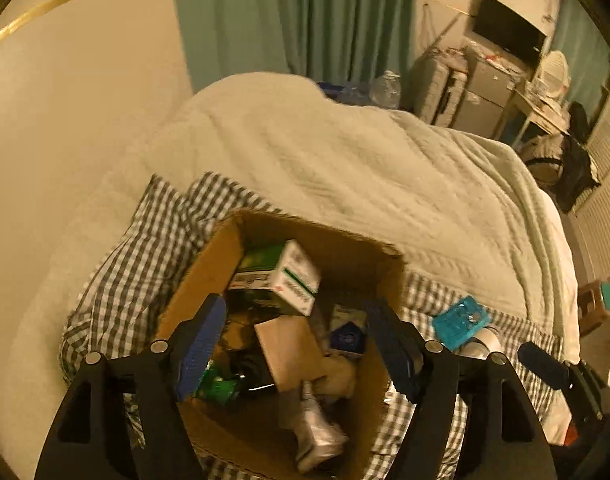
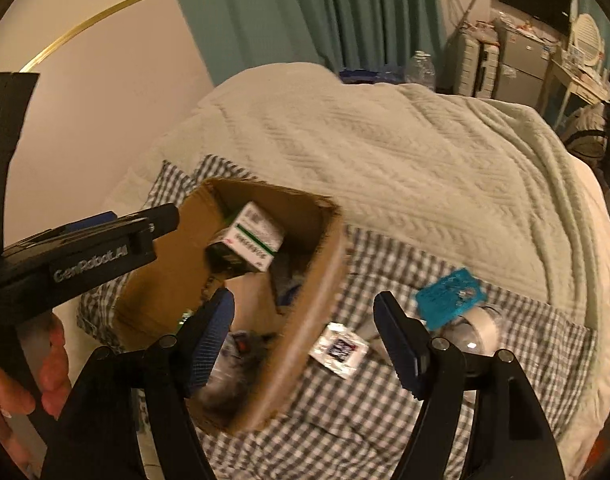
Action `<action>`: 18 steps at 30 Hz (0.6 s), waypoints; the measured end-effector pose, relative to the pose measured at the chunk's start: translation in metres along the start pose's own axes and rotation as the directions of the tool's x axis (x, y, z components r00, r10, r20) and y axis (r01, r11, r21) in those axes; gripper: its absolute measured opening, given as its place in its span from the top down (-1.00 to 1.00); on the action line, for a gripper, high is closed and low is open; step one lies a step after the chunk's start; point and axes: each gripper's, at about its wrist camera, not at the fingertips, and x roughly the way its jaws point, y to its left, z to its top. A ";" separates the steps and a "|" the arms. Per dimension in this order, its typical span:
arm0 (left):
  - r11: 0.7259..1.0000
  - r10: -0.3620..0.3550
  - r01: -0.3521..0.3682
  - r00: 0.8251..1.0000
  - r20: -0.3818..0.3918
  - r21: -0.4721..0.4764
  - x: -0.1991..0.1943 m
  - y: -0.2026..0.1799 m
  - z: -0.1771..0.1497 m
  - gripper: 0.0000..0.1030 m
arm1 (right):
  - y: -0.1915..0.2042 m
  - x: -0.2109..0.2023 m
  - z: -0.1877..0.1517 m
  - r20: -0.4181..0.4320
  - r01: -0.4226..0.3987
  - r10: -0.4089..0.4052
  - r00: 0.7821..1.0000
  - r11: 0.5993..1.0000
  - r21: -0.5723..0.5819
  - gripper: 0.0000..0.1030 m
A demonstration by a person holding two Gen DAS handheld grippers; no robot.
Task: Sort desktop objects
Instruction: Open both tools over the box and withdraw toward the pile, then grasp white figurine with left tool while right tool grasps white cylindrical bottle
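Both sets of jaws stand wide apart and empty: the left gripper (image 1: pixel 295 344) hangs over an open cardboard box (image 1: pixel 209 268), while the right gripper (image 2: pixel 303 340) straddles that box's near wall above a checked cloth (image 2: pixel 385 412). Inside the box, a white carton with a green stripe (image 1: pixel 299 276) lies tilted on top of a jumble that includes a plain brown carton (image 1: pixel 289 352), a green item (image 1: pixel 219 384) and a small dark-blue pack (image 1: pixel 347 336). Outside the box, on the cloth, a small white sachet with a dark label (image 2: pixel 339 350) lies just beside the box wall, between the right gripper's fingers. Farther right, a teal card (image 2: pixel 451 298) rests against a roll of clear tape (image 2: pixel 479 330). Behind them a pale quilted blanket (image 2: pixel 405 160) covers the bed, with green curtains (image 2: pixel 345 12) beyond. At the right view's left edge, a person's hand (image 2: pixel 29 376) grips the left device's handle.
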 end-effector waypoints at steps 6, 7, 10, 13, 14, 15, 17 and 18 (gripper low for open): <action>0.998 -0.049 0.049 0.999 0.013 0.037 -0.017 -0.047 -0.010 -0.53 | -0.047 -0.031 -0.011 0.023 0.043 -0.044 0.999 0.998 0.049 -0.39; 0.998 -0.050 0.050 0.999 0.014 0.047 -0.019 -0.054 -0.012 -0.53 | -0.055 -0.035 -0.013 0.024 0.049 -0.051 0.998 0.997 0.062 -0.39; 0.994 -0.060 0.058 0.998 0.018 0.088 -0.027 -0.081 -0.020 -0.53 | -0.085 -0.049 -0.023 0.029 0.077 -0.080 0.996 0.991 0.109 -0.39; 0.992 -0.077 0.075 0.997 0.017 0.097 -0.030 -0.101 -0.029 -0.53 | -0.110 -0.063 -0.033 0.030 0.104 -0.109 0.994 0.985 0.139 -0.39; 0.992 -0.079 0.077 0.997 0.013 0.099 -0.030 -0.107 -0.031 -0.53 | -0.117 -0.067 -0.036 0.030 0.112 -0.117 0.993 0.983 0.146 -0.39; 0.992 -0.082 0.081 0.997 0.006 0.100 -0.029 -0.114 -0.035 -0.53 | -0.125 -0.071 -0.040 0.030 0.121 -0.127 0.991 0.980 0.156 -0.39; 0.990 -0.090 0.089 0.996 -0.004 0.105 -0.027 -0.125 -0.043 -0.53 | -0.139 -0.078 -0.047 0.026 0.132 -0.138 0.990 0.977 0.168 -0.39; 0.989 -0.094 0.095 0.995 -0.015 0.117 -0.024 -0.133 -0.049 -0.53 | -0.145 -0.081 -0.052 0.021 0.138 -0.144 0.989 0.975 0.172 -0.39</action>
